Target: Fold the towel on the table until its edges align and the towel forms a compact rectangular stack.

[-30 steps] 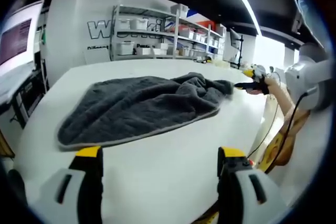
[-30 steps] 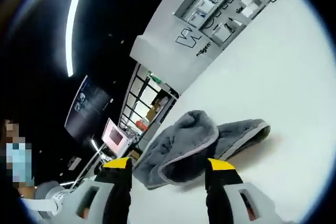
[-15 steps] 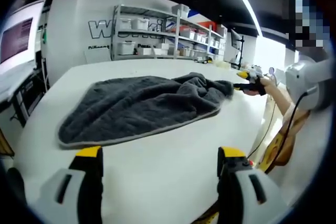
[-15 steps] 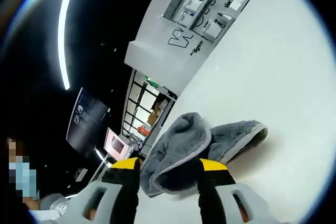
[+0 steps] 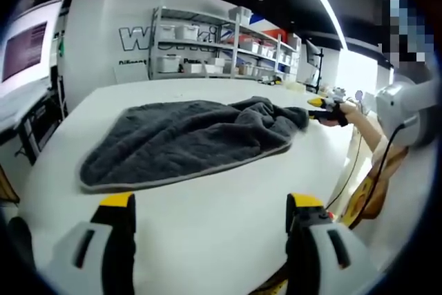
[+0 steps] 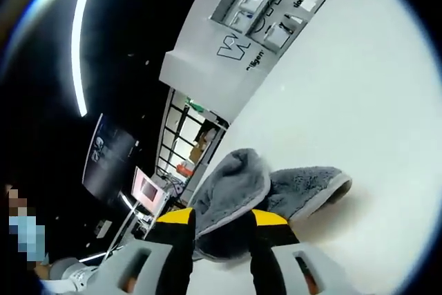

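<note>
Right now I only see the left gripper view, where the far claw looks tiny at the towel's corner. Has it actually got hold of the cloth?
Observer: In the right gripper view, the right claw has a raised fold of the towel sitting between its two jaws. The jaws stand close together, but I cannot tell if they are pinching yet.
Operator: Is that corner flat or bunched?
Observer: Bunched. The fold humps up with its pale hem curling over, and a flatter flap lies beside it on the white table.
</note>
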